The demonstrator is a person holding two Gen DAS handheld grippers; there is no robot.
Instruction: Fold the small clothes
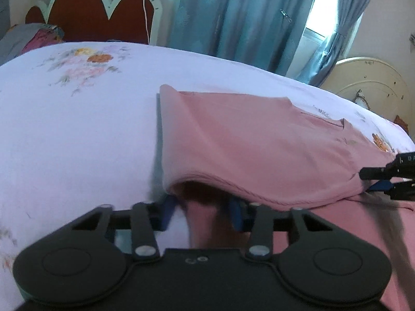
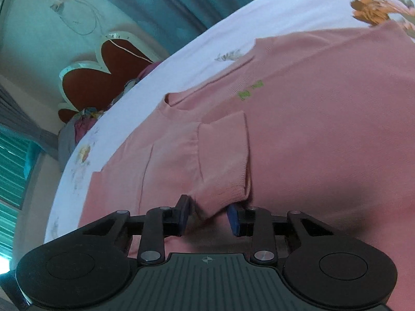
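A pink T-shirt [image 1: 254,140] lies on the bed, its left side folded over onto the body. My left gripper [image 1: 203,208] is open, its jaws spread wide around the raised hem of the folded layer, which rests loose over them. My right gripper [image 2: 208,215] is open at the folded sleeve cuff [image 2: 223,155]; the cuff end hangs between the jaws without being pinched. The right gripper's black tips also show at the right edge of the left wrist view [image 1: 389,178]. A small green print [image 2: 250,89] marks the shirt's chest.
The bed has a pale lilac floral sheet [image 1: 77,134]. A red and white scalloped headboard [image 1: 96,13] and bunched bedding [image 1: 31,39] are at the far end. Teal curtains [image 1: 233,15] and a cream cabinet [image 1: 373,83] stand beyond the bed.
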